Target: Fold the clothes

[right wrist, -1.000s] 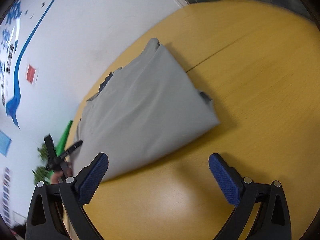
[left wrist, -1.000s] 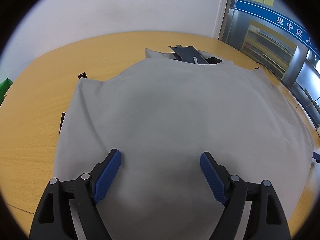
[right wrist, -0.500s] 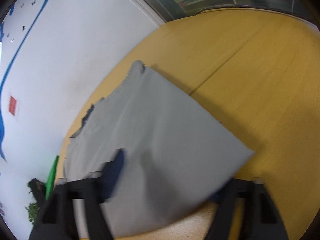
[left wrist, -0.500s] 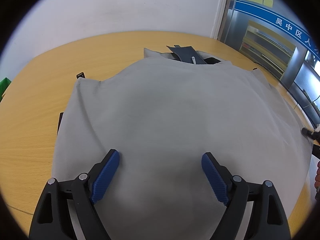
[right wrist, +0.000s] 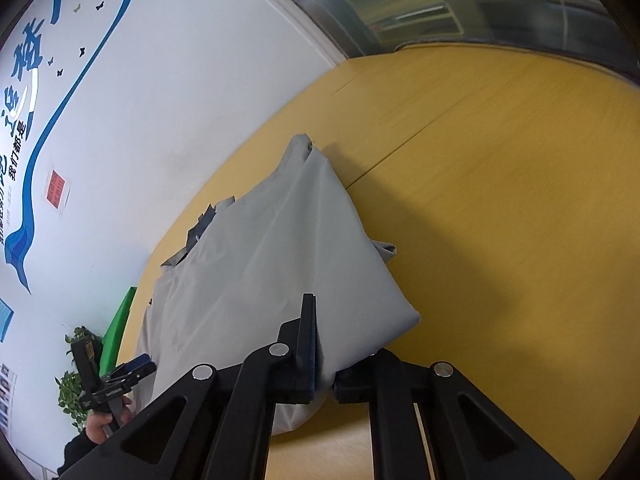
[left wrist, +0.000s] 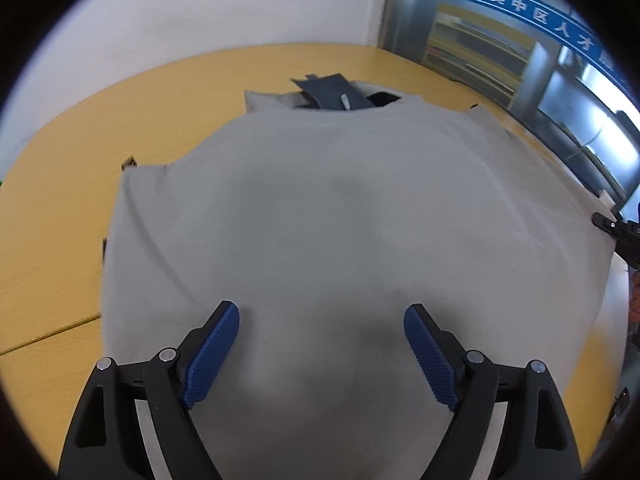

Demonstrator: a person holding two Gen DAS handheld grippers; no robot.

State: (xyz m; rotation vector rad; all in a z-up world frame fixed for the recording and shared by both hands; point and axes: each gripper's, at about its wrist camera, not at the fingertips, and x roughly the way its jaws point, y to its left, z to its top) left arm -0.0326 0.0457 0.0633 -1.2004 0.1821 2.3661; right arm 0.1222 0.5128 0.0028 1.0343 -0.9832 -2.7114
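Note:
A light grey garment (left wrist: 340, 216) lies spread on the yellow wooden table (left wrist: 60, 184), with a dark collar piece (left wrist: 332, 94) at its far edge. My left gripper (left wrist: 320, 344) is open, its blue pads hovering over the near part of the cloth. In the right wrist view the same grey garment (right wrist: 272, 264) lies in layers, and my right gripper (right wrist: 326, 356) is shut on its near edge. The right gripper's tip also shows at the right edge of the left wrist view (left wrist: 616, 230).
The table (right wrist: 500, 200) stretches bare to the right of the garment. A white wall with blue lettering stands behind, and a glass partition (left wrist: 500, 52) at the far right. A green object (right wrist: 118, 324) and a plant (right wrist: 74, 384) are at the left.
My right gripper moved in onto the garment's near edge and closed on it. My left gripper stayed open over the cloth, barely shifting.

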